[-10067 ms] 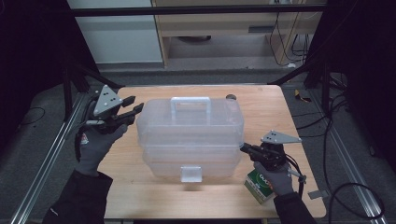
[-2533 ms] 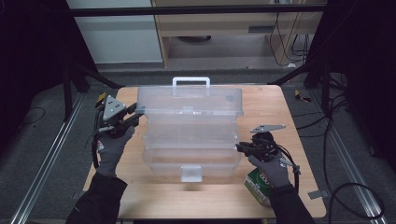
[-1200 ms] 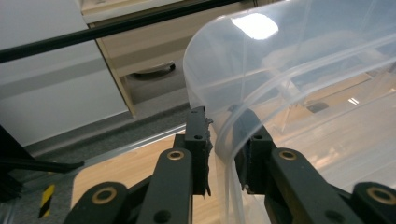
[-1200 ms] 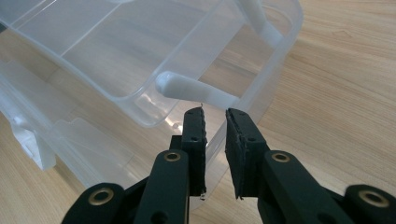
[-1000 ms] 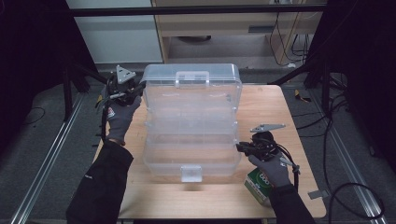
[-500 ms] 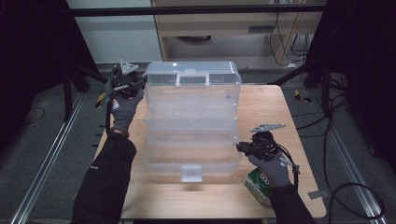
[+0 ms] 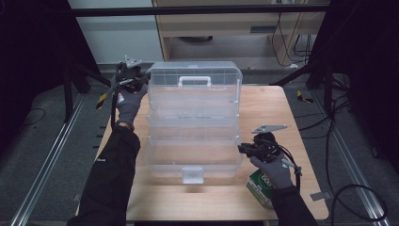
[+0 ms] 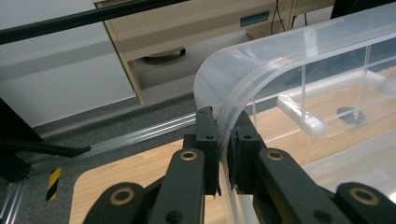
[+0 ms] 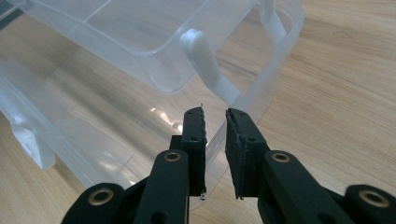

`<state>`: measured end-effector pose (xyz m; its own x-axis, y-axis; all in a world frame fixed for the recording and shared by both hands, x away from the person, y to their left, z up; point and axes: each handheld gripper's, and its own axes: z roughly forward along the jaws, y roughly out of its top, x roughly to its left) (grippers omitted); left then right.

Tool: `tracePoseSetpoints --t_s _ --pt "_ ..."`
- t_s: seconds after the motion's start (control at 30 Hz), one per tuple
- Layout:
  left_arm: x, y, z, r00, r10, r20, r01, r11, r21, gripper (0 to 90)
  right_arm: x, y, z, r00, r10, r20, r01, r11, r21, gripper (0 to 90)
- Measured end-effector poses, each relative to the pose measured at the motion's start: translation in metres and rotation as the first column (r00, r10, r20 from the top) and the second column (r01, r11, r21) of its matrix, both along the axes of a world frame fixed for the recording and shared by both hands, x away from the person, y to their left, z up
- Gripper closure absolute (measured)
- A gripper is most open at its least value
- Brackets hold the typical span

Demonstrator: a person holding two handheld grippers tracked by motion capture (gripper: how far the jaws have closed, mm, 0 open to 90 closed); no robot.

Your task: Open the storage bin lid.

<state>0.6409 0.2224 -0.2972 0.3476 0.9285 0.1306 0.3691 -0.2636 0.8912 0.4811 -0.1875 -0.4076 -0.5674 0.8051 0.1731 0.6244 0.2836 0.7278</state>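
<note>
while my left claw has just been closing and pinches the clear box's lid at its far left corner, my right claw pinches the box's near right rim.

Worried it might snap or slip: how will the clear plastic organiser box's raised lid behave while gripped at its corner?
The clear plastic lid looks thin and empty, so probably light but flexy. Its glossy rim may slip between the left gripper pads.
</note>
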Motion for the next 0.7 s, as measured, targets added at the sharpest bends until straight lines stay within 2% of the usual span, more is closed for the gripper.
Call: tracePoseSetpoints --t_s 0.23,0.6,0.7 --pt "0.012 0.001 -0.005 0.9999 0.001 -0.016 -0.002 0.9995 -0.033 84.3 0.0 0.0 0.0 1.0 -0.002 -0.005 0.002 1.0 0.003 77.9" --pt "0.03 -0.003 -0.012 0.9996 0.008 -0.028 -0.009 0.9998 -0.02 83.9 0.0 -0.001 0.0 0.9999 -0.003 -0.01 0.003 0.9999 0.01 77.7" --pt "0.035 -0.002 -0.015 0.9985 0.025 -0.05 -0.026 0.9995 -0.02 83.8 0.0 -0.001 -0.001 0.9999 -0.005 -0.012 0.005 0.9999 0.011 77.6"
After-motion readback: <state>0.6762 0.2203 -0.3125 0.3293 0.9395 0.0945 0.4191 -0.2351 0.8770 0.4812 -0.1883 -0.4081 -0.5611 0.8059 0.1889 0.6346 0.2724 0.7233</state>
